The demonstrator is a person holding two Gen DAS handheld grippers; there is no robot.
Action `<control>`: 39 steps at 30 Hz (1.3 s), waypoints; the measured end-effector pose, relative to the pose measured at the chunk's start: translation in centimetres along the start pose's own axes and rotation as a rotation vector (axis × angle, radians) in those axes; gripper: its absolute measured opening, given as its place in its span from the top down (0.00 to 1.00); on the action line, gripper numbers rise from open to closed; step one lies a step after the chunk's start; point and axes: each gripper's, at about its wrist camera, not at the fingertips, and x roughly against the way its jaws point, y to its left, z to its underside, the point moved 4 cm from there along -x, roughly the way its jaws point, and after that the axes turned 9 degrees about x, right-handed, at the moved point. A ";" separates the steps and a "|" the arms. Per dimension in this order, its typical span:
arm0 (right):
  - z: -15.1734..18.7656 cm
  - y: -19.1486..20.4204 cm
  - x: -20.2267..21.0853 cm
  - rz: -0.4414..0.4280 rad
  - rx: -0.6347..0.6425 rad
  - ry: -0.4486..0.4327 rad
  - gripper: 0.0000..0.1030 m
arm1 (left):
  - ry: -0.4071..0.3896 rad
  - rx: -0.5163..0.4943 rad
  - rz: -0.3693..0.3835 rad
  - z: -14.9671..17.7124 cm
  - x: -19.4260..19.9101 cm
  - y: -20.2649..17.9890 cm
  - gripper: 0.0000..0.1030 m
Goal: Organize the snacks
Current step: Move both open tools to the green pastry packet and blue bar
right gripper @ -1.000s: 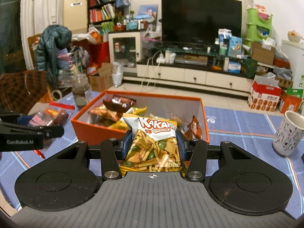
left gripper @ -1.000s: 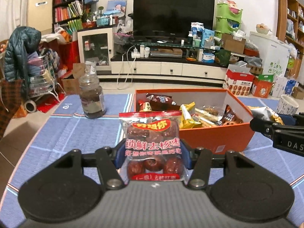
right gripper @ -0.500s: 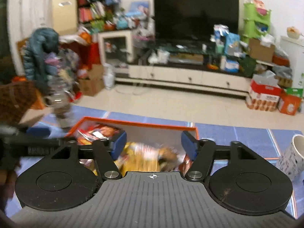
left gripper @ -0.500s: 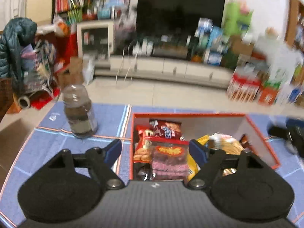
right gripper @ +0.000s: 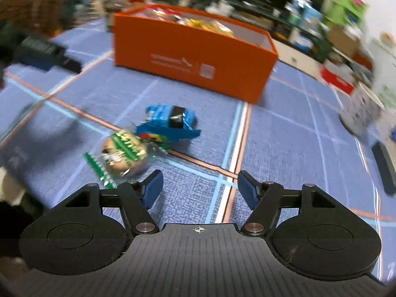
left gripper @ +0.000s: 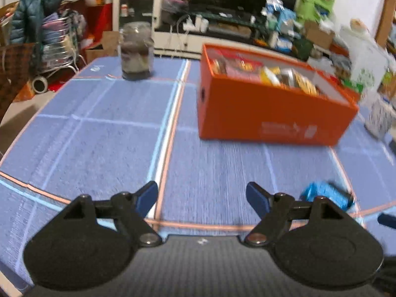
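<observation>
Matt cloth and card, glossy wrappers, hard black plastic.

A woven blue cloth (left gripper: 104,133) with a rough, matt weave and pale and orange stripes covered the surface. Ahead of the left gripper (left gripper: 201,195) stood an orange box (left gripper: 267,113) of smooth matt cardboard, white inside, filled with shiny foil and plastic packets. Farther ahead and left was a clear glass jar (left gripper: 136,50). Just ahead and left of the right gripper (right gripper: 200,185) lay a glossy blue wrapper (right gripper: 170,121) and a shiny green-printed clear packet (right gripper: 121,153). Both grippers looked like matt black plastic, ribbed at the base, with blue pads (right gripper: 154,183) and small bright metal pivot pins.
</observation>
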 end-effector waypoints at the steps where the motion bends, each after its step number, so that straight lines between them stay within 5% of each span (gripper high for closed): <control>1: -0.1 0.7 -0.5 -0.013 -0.012 0.009 0.43 | 0.017 -0.006 0.009 0.4 -0.2 0.0 0.22; 9: -3.4 6.0 -3.3 0.009 0.003 -0.069 0.35 | 0.045 -0.011 0.036 0.3 -0.5 0.5 0.22; 13: -3.4 4.6 -0.9 0.026 -0.049 -0.090 0.36 | 0.035 0.013 0.026 -0.5 0.0 1.3 0.22; 16: -4.4 1.4 0.9 0.057 -0.207 -0.150 0.33 | 0.001 0.026 0.021 -1.4 0.8 1.8 0.22; 22: -7.0 0.0 -4.2 -0.053 -0.589 -0.035 0.27 | -0.001 0.058 0.012 -1.5 1.1 2.7 0.22; 25: -6.8 2.1 -6.5 -0.103 -0.585 0.036 0.46 | 0.001 0.047 0.017 -1.6 1.1 2.9 0.22; 27: -6.5 2.3 -6.8 -0.077 -0.516 0.042 0.48 | -0.002 0.020 0.037 -1.8 1.2 2.7 0.22; 30: -5.9 0.2 -6.3 -0.052 -0.450 0.025 0.57 | 0.015 -0.091 0.119 -1.6 1.2 1.4 0.22; 33: -5.4 -2.1 -5.7 -0.118 -0.387 0.037 0.55 | 0.035 -0.304 0.219 -0.8 1.0 -1.3 0.22; 36: -5.0 -3.0 -5.7 -0.125 -0.225 0.094 0.46 | 0.036 -0.540 0.259 0.8 0.1 -4.0 0.22; 39: -3.8 -4.3 -4.4 -0.145 -0.201 0.059 0.41 | 0.035 -0.685 0.280 2.0 -1.1 -6.1 0.22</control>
